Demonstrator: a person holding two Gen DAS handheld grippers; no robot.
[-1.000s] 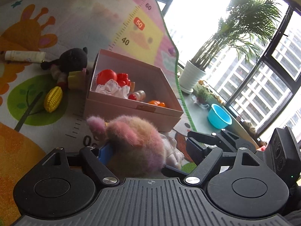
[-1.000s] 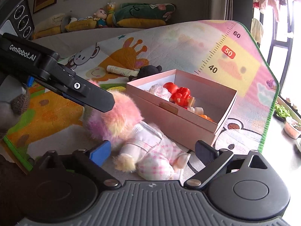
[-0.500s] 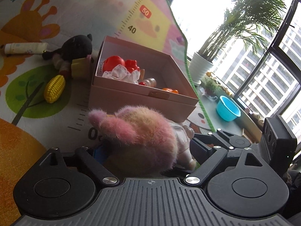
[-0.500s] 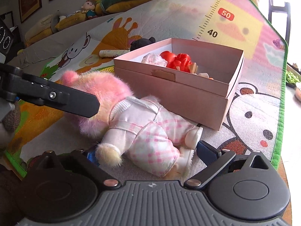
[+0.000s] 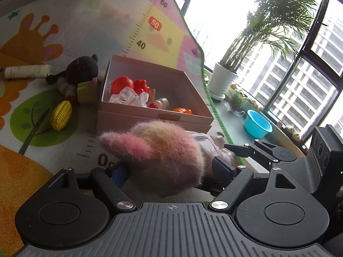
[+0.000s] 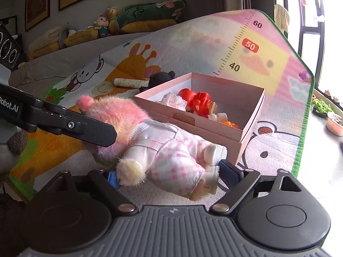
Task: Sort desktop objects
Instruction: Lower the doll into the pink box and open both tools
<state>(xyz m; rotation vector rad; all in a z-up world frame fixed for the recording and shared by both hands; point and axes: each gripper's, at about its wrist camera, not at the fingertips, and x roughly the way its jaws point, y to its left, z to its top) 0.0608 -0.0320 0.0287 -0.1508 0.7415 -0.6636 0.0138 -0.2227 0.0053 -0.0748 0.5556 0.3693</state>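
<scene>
Though pink-furred, the plush doll [image 6: 163, 147] wears a checked outfit.

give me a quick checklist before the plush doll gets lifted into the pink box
1. Left hand-held gripper straddles the plush doll's furry head, jaws open: ok.
2. Right hand-held gripper straddles the doll's checked body, jaws open: ok.
3. Either grip closed on the doll: not ok.
4. Pink box open on top: ok.
5. Room in the box beside the red toys and white lace cloth: cannot tell.
6. Doll's feet pressing against the box wall: cannot tell.
</scene>
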